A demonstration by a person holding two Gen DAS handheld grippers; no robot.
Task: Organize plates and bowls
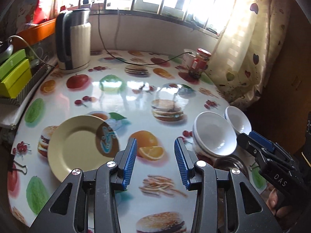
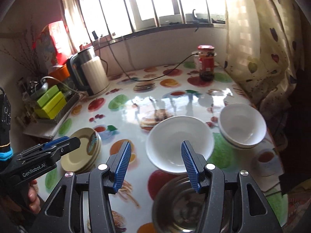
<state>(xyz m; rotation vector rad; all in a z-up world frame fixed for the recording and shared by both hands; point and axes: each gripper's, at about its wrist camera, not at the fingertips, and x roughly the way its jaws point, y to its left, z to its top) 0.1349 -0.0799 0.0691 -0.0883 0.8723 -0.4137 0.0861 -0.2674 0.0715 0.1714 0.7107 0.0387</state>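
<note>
A cream plate (image 1: 77,147) lies at the near left of the fruit-print table (image 1: 134,89), with a small brown saucer (image 1: 107,139) with a blue pattern leaning on its right rim. In the right wrist view the plates (image 2: 83,151) show as a stack. A white bowl (image 2: 178,141) sits in the middle, a second white bowl (image 2: 243,126) rests on another at the right, and a steel bowl (image 2: 175,203) is nearest. My left gripper (image 1: 155,145) hovers open over bare table between plate and bowls. My right gripper (image 2: 155,147) is open above the steel bowl's near side, holding nothing.
A kettle (image 1: 73,40) stands at the back left with its cable (image 1: 120,58) running across the table. A red-lidded jar (image 1: 200,63) is at the back right by a curtain (image 1: 243,58). Green boxes (image 1: 13,73) sit in a rack at the left edge.
</note>
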